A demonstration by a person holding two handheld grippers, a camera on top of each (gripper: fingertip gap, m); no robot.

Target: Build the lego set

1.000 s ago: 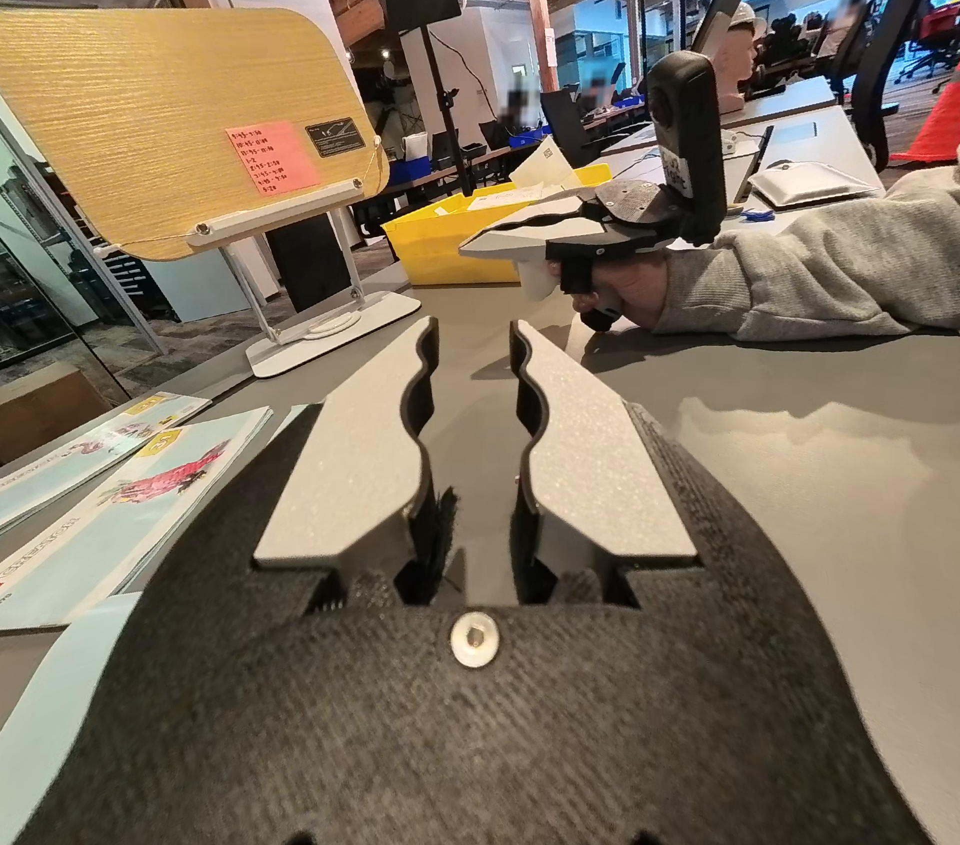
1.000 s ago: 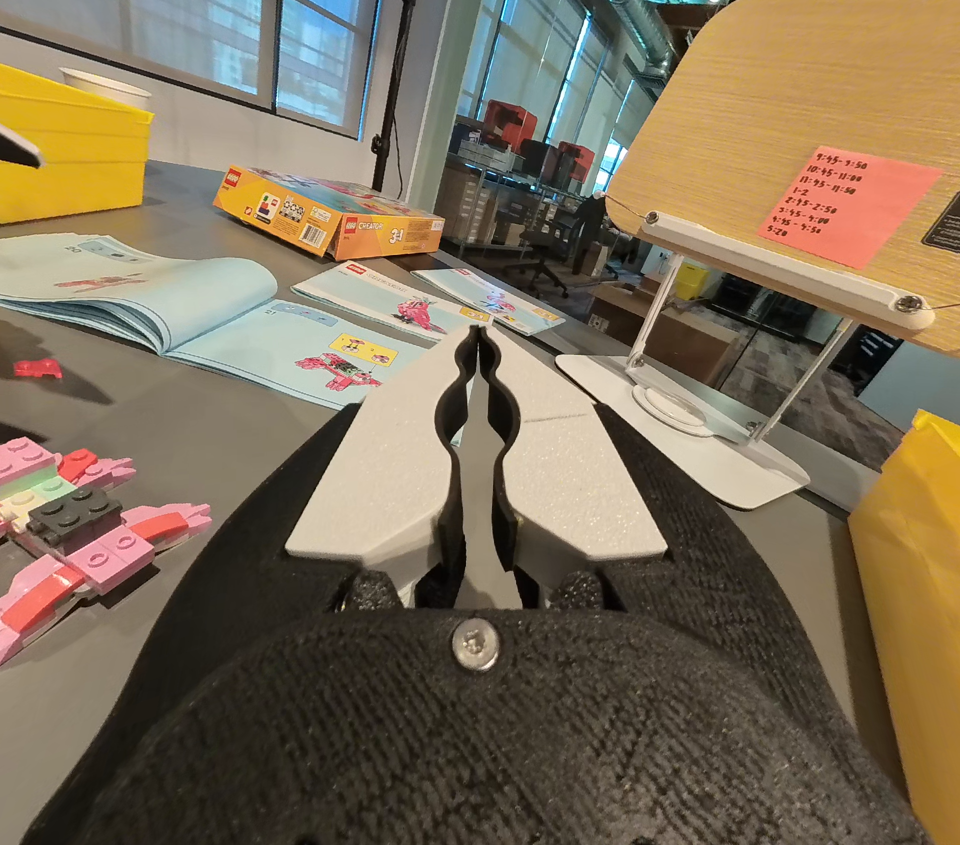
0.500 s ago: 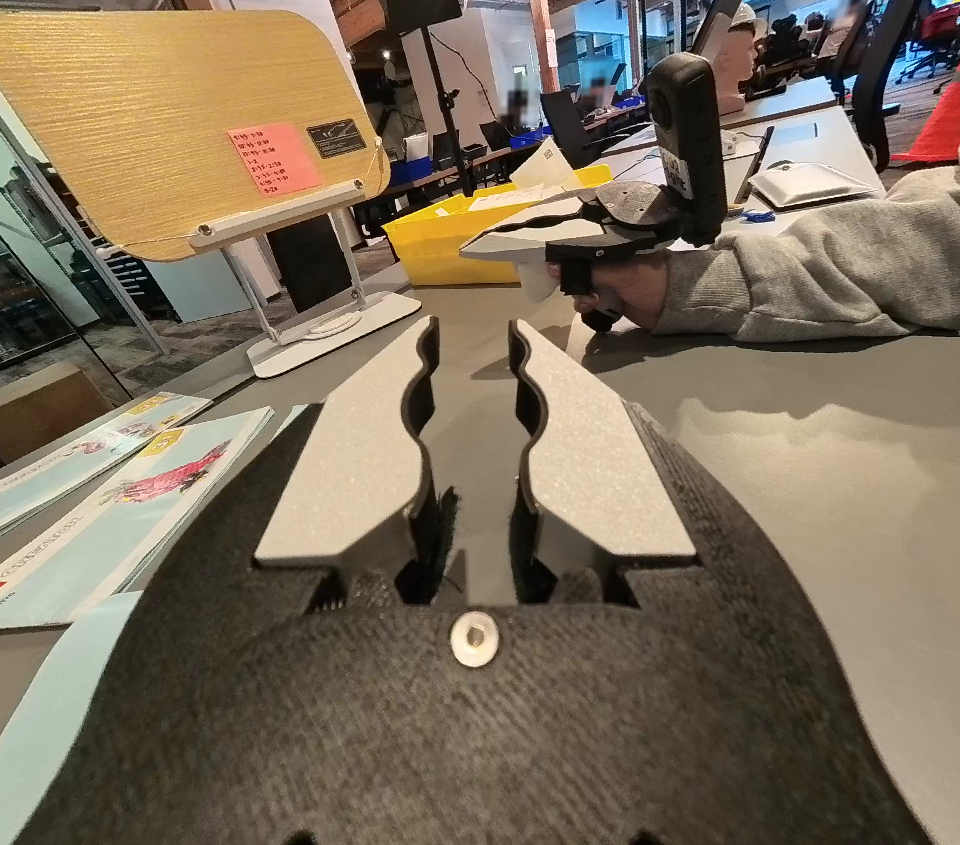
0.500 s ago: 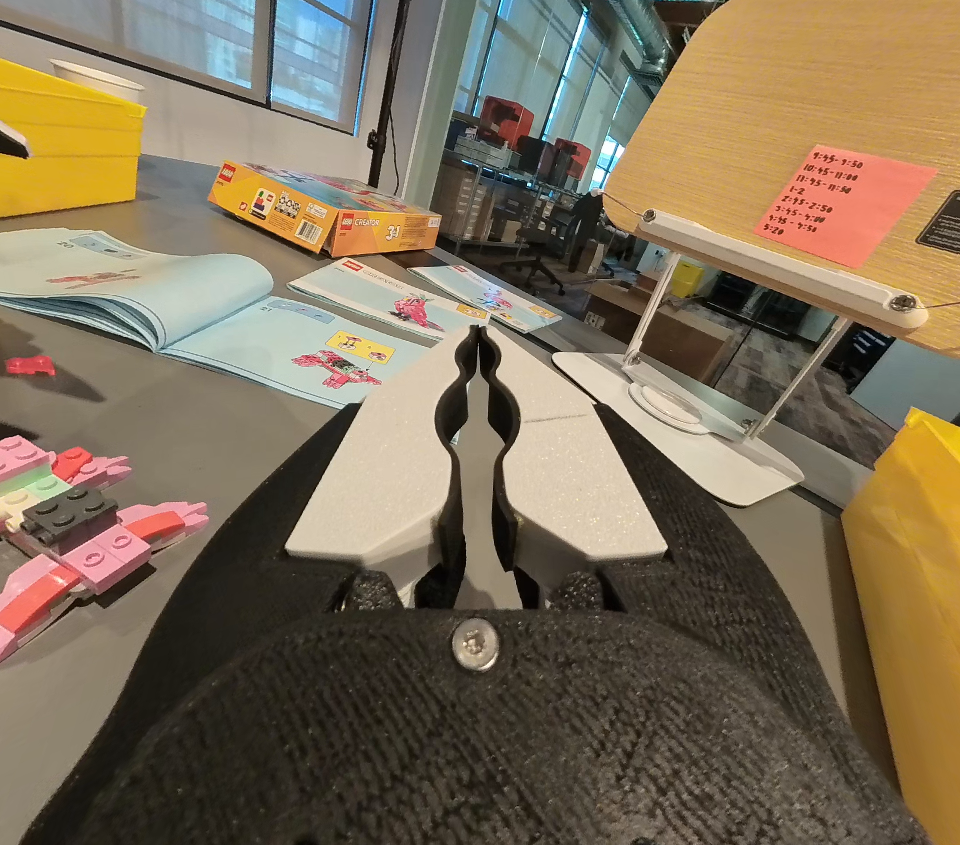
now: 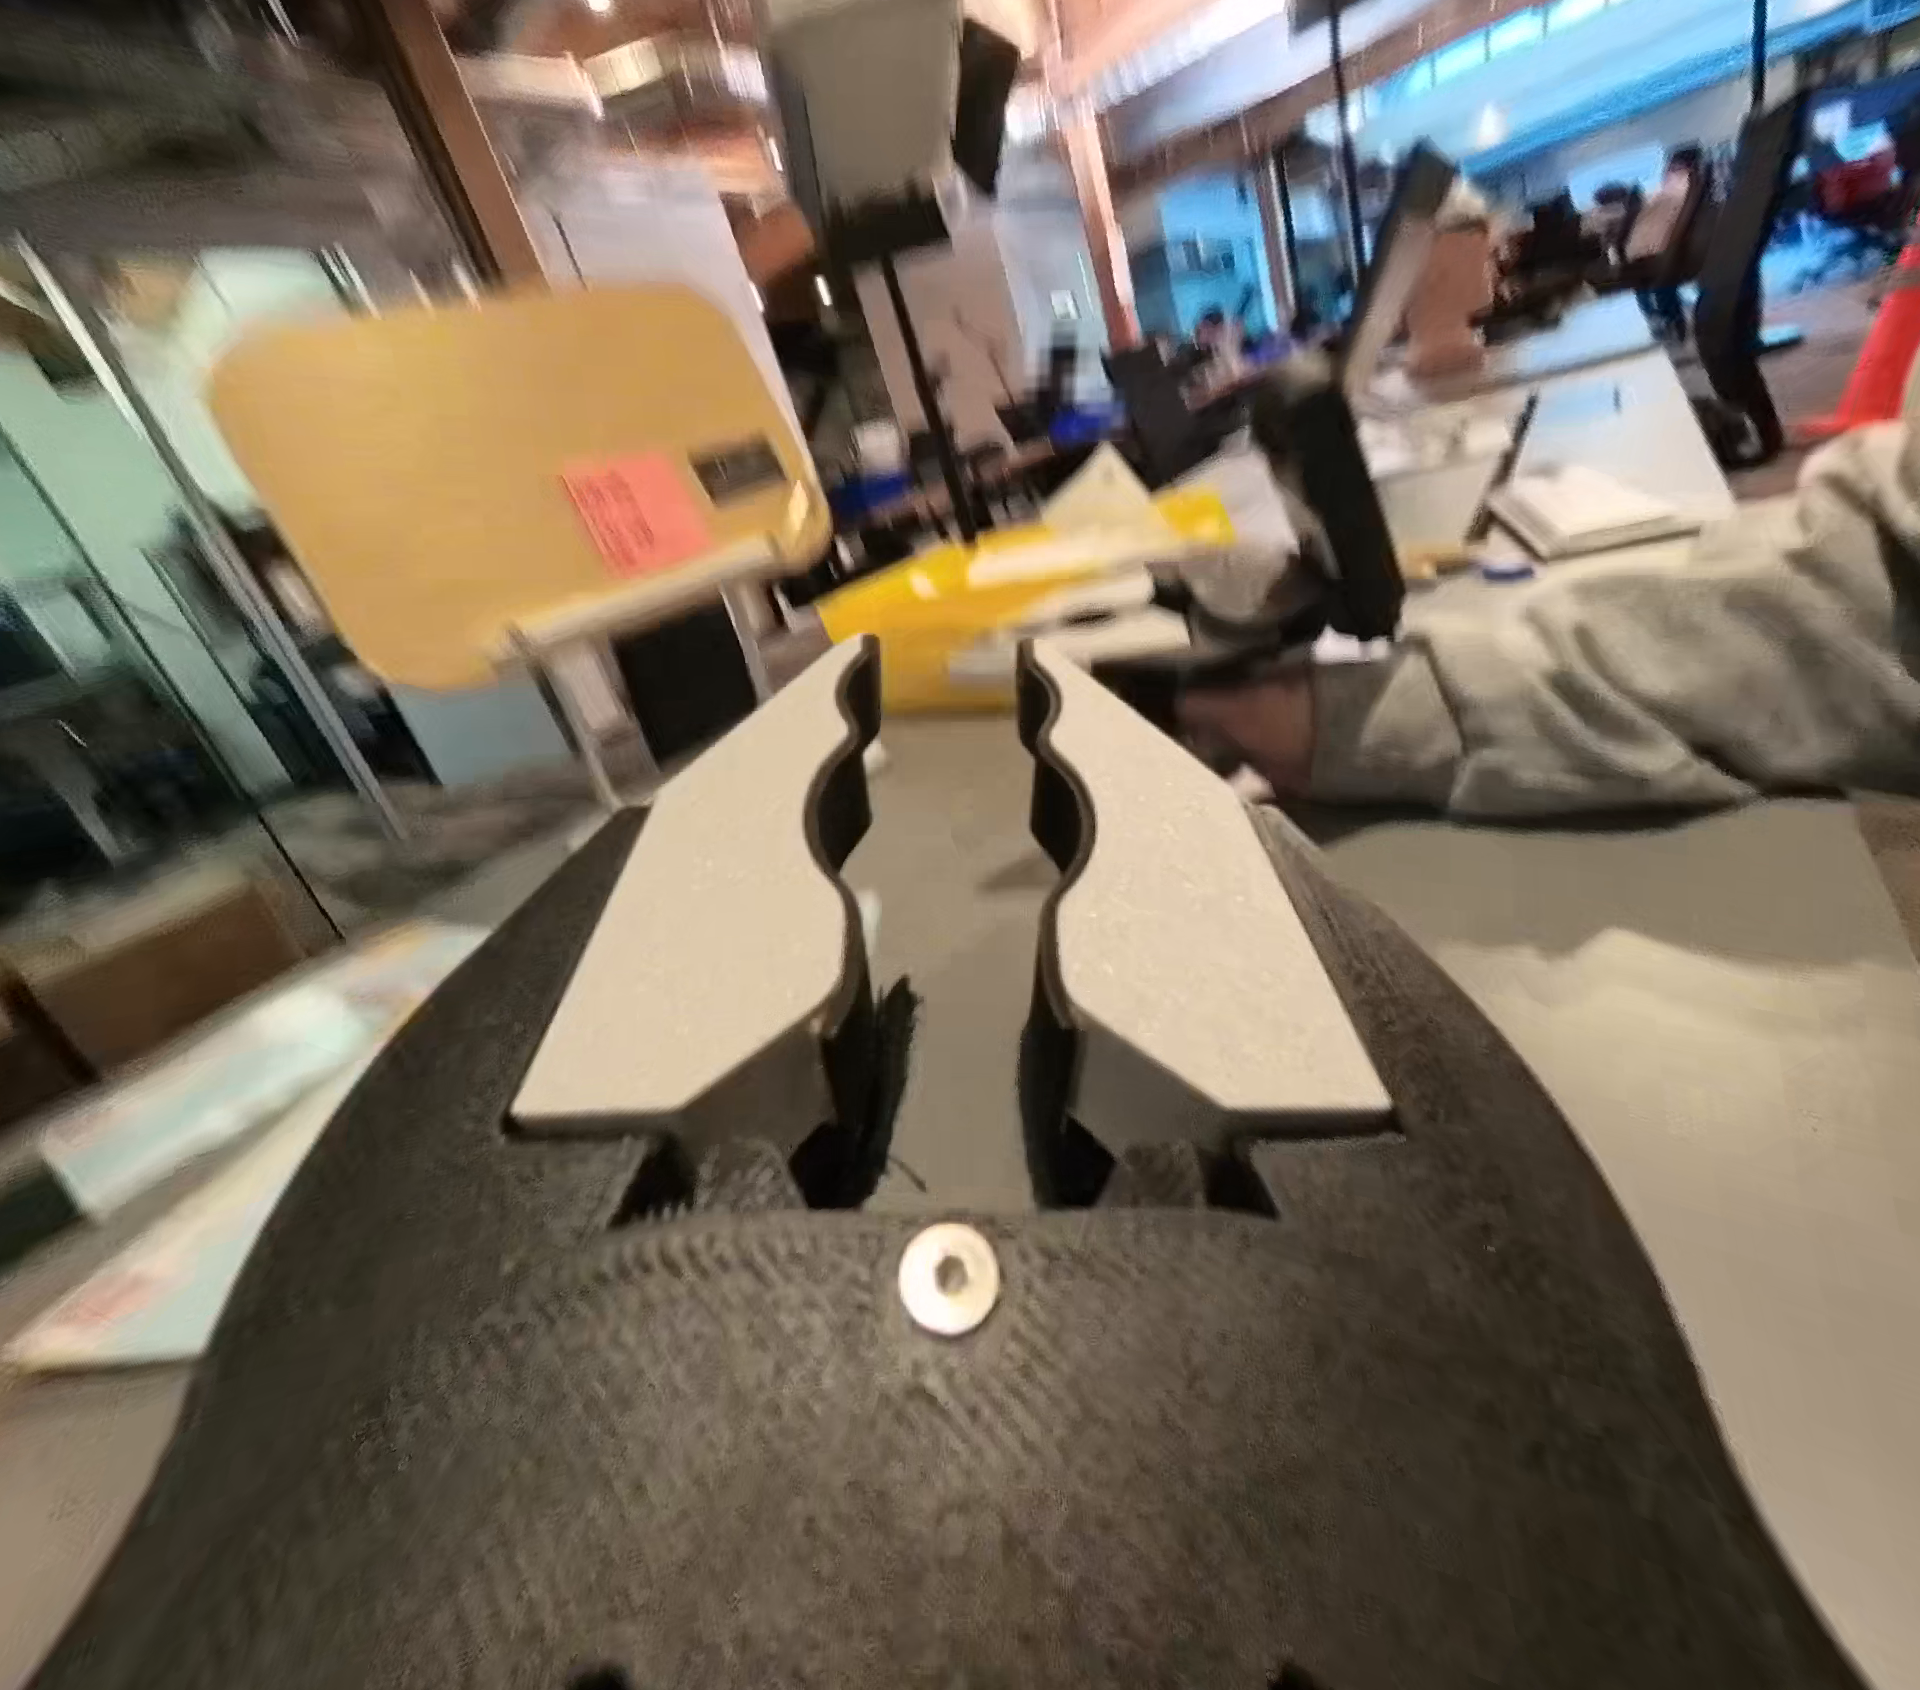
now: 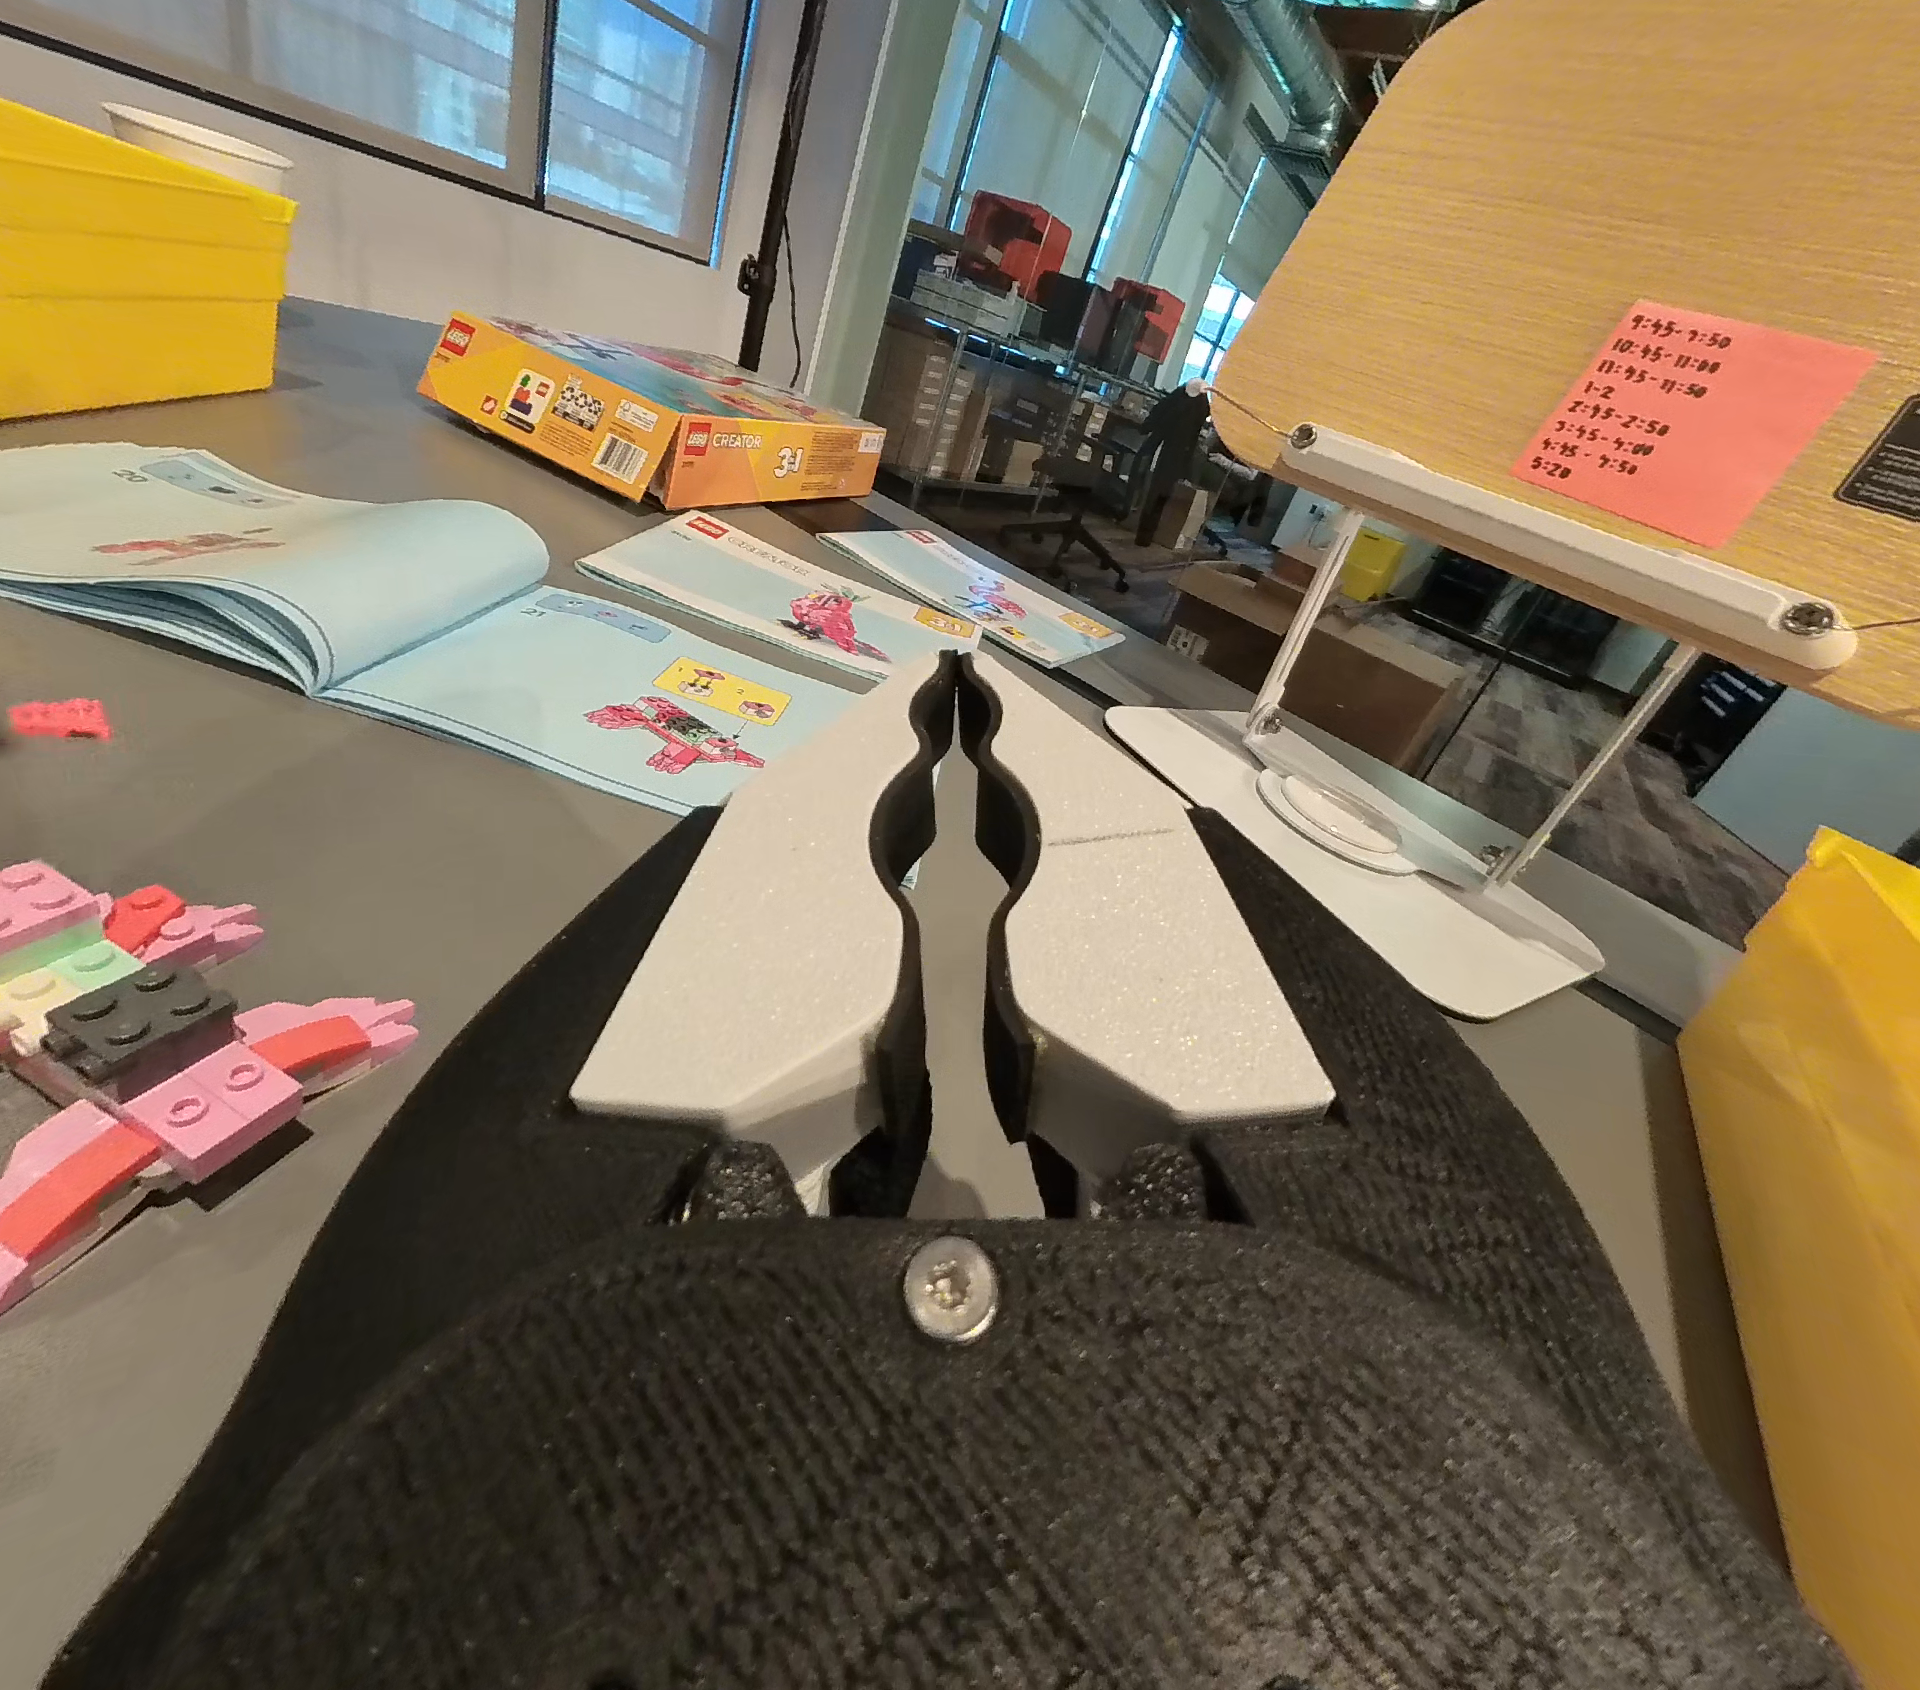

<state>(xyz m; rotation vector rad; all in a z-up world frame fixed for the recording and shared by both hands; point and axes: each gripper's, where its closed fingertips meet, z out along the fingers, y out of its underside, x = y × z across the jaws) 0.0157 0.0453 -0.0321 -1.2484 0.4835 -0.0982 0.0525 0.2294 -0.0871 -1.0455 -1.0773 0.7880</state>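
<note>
Tongs: pink model right-view only.

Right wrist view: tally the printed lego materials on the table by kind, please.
Open booklet: 1
Closed booklets: 2
Box: 1
Total: 4

Both wrist views low over table, facing forward; share wooden stand.
</note>
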